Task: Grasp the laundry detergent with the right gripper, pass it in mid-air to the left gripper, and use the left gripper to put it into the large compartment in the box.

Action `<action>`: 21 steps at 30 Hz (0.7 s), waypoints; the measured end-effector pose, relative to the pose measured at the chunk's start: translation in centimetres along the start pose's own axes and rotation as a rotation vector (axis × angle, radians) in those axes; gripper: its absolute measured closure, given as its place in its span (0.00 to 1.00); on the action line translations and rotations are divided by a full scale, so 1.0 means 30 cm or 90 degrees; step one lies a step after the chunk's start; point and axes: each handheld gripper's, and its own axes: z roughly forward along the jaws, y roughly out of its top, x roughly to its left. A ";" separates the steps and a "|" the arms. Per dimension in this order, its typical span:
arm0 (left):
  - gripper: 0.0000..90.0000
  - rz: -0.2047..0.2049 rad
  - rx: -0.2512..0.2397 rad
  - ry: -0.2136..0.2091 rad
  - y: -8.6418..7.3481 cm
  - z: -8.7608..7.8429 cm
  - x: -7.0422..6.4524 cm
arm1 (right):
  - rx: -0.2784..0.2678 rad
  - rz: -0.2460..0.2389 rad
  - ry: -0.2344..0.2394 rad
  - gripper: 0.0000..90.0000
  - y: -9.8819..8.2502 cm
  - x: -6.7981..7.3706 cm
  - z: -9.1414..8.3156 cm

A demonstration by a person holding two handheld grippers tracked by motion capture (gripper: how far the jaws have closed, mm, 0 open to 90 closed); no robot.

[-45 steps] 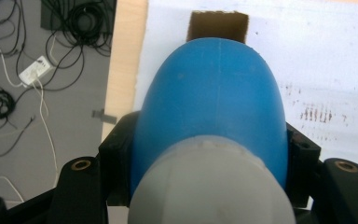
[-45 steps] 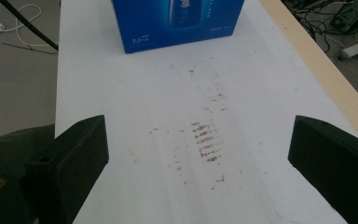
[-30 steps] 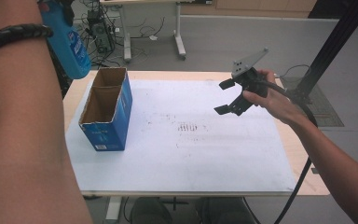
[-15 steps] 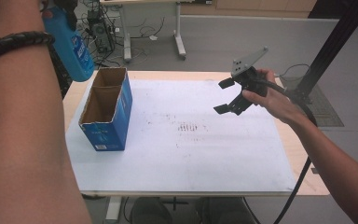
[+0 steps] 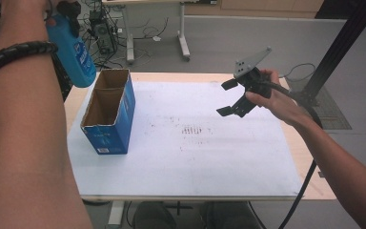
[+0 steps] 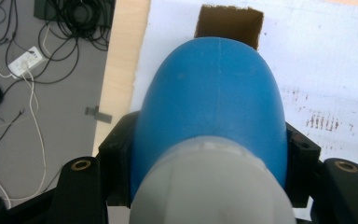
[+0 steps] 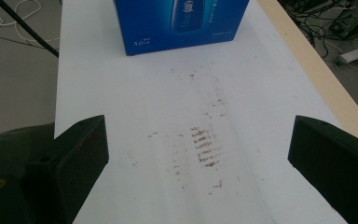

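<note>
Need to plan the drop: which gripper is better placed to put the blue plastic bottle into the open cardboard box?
Left. The left gripper already clamps the blue plastic bottle above the open cardboard box; the right gripper hangs open, empty, farther away.

Bottle: a blue bottle (image 5: 74,50) hangs tilted at about 10 o'clock of the frame, above the table's far left corner, held from its top end by the left gripper (image 5: 66,10).
Box: an open blue carton (image 5: 108,114) stands on the white sheet (image 5: 195,148), at about 5 o'clock from the bottle.
Right gripper: the right gripper (image 5: 231,98) hovers at 2 o'clock over the sheet, jaws spread, nothing between them.
Marks: dark smudges (image 5: 190,130) sit mid-sheet.
</note>
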 end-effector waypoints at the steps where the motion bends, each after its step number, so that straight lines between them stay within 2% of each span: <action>1: 0.41 0.000 0.003 -0.001 -0.001 0.006 0.001 | 0.000 -0.001 -0.001 0.06 0.000 0.001 -0.001; 21: 0.41 0.012 0.020 -0.010 -0.029 0.127 -0.030 | 0.007 -0.006 -0.008 0.06 -0.009 0.026 -0.012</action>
